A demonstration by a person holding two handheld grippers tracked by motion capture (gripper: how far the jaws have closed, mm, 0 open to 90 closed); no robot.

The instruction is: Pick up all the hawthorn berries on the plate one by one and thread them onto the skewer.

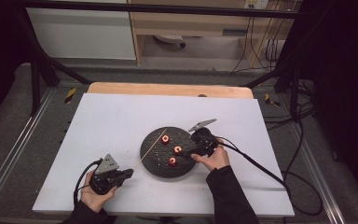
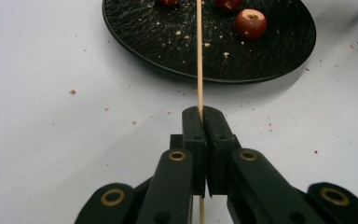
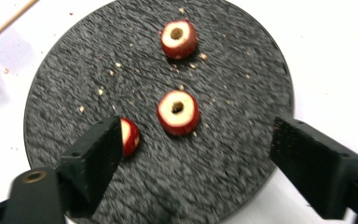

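A: Where are the hands?

B: In the high view both forearms come in from six o'clock. The left hand (image 1: 94, 195) rests low on the white table (image 1: 121, 116), at about seven o'clock from the plate (image 1: 153, 165), knuckles up, its left gripper (image 1: 129, 173) lying near level and aimed toward one o'clock.

A: What is it holding?

B: A skewer (image 1: 150, 149). In the left gripper view the jaws are pressed together on the stick (image 2: 199, 56), which runs straight up from between them, crosses the plate's near rim (image 2: 214, 77) and passes between the fruit pieces there. Its far tip lies over the plate at about eleven o'clock in the high view.

A: And the right hand?

B: The right hand (image 1: 214, 158) sits at the plate's three o'clock edge, sleeve angled in from five o'clock, wrist bent so the right gripper (image 1: 189, 151) points toward nine o'clock over the plate.

A: Its jaws?

B: Spread wide in the right gripper view, with nothing pinched. The middle fruit (image 3: 178, 112) lies on the plate between them, clear of both pads. A second piece (image 3: 129, 136) is just beside the left jaw, partly hidden by it; I cannot tell if they touch. A third (image 3: 179, 39) lies farther off at twelve o'clock.

A: Anything else on the plate?

B: Crumbs (image 3: 116, 65), scattered.
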